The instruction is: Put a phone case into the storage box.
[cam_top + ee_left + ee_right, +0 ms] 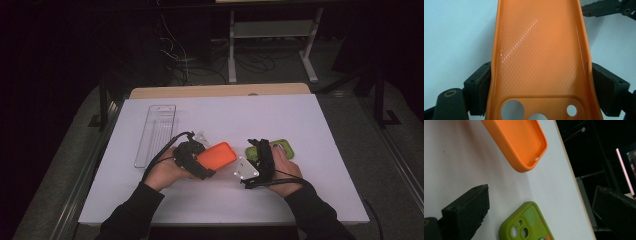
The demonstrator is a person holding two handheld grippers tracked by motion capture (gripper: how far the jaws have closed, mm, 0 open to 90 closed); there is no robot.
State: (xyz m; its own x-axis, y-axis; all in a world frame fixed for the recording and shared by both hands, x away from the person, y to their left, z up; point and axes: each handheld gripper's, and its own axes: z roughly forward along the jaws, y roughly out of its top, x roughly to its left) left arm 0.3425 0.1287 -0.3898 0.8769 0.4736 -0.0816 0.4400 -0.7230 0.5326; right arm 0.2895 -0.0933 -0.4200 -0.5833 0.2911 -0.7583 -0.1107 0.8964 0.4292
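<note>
Orange phone case (541, 57) sits squeezed between the two black jaws of the left gripper (541, 85), which press on its long sides near the camera holes. In the high view the case (216, 155) sticks out from that gripper (192, 159) over the middle of the white table (310, 130).

The right gripper (541, 215) is wide open and holds nothing. It hangs over the green phone case (524, 225), which lies on the table under the right hand (280, 170).

What could go wrong? The orange case is soft (it bends a bit where the jaws pinch), so too hard a squeeze could make it pop out. The two grippers are close together and could bump.

The clear tray (156, 134) lies to the left, well apart. The green case is near the table's right edge, so a push could slide it off. There is lots of bare table behind.
</note>
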